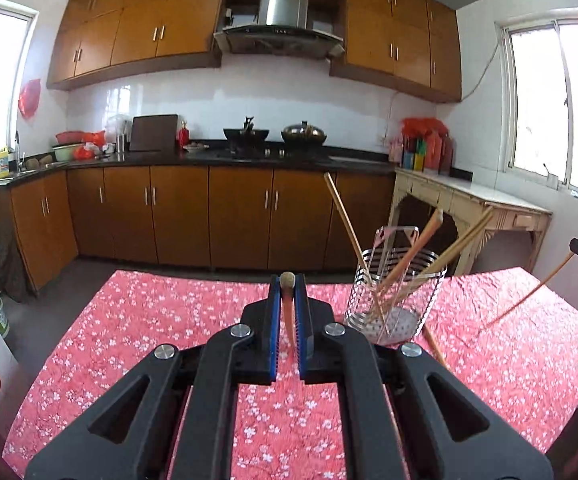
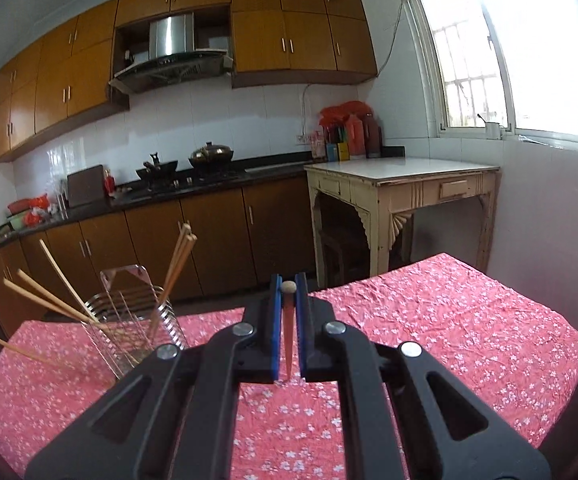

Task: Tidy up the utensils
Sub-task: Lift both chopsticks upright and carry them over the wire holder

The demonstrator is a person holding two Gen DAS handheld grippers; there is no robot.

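Observation:
A wire utensil holder (image 1: 395,300) stands on the red floral table and holds several wooden chopsticks (image 1: 413,252). It also shows at the left of the right wrist view (image 2: 135,332). My left gripper (image 1: 288,280) is shut on a chopstick (image 1: 288,312), end-on between the blue pads, left of the holder. My right gripper (image 2: 288,280) is shut on another chopstick (image 2: 288,336), to the right of the holder. The right gripper's chopstick (image 1: 525,300) shows at the right edge of the left wrist view. One more chopstick (image 1: 435,346) lies on the cloth beside the holder.
The table with its red floral cloth (image 1: 149,340) ends ahead, with floor beyond. Brown kitchen cabinets (image 1: 209,220) and a dark counter with pots (image 1: 273,136) line the far wall. A cream side table (image 2: 401,184) stands by the window.

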